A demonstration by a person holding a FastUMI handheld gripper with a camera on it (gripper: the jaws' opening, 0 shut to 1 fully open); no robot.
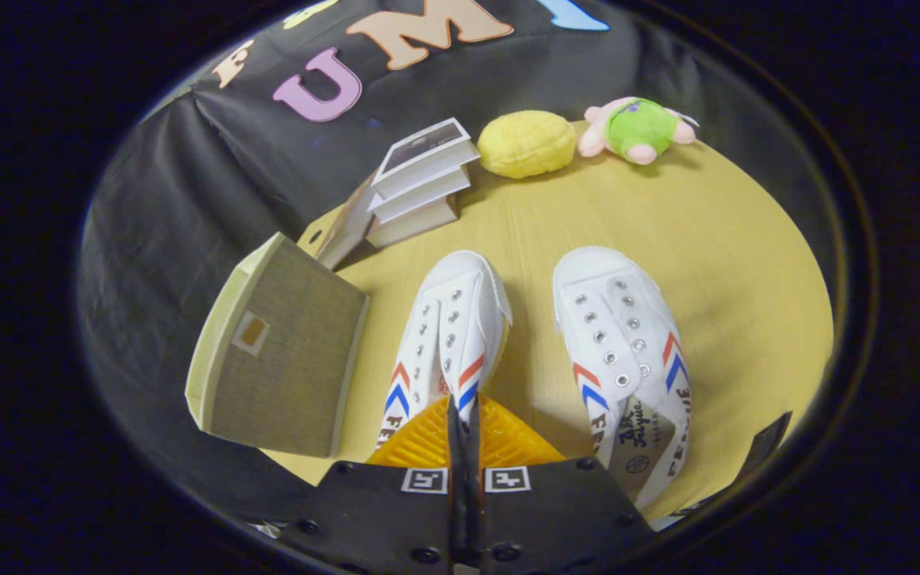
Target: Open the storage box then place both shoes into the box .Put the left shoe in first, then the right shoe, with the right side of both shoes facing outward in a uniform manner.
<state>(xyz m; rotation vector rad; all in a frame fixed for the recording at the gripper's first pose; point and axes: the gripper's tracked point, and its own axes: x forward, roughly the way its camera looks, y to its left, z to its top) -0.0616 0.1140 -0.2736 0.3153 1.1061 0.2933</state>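
Note:
Two white canvas shoes with red and blue chevrons lie on the yellow table point(715, 239), toes pointing away from me. The left-hand shoe point(452, 335) lies just ahead of my fingers, and its heel end is hidden under them. The right-hand shoe point(624, 351) lies apart, to the right of the fingers. An olive fabric storage box point(280, 359) with a small label window stands left of the left-hand shoe, at the table's edge; its lid looks closed. My gripper point(461, 423) is shut, fingers pressed together, with nothing visible between them.
A stack of books point(420, 180) lies beyond the box at the far side. A yellow plush point(526, 144) and a pink and green plush toy point(637, 129) sit along the far edge. A dark object point(767, 443) pokes in at the near right edge.

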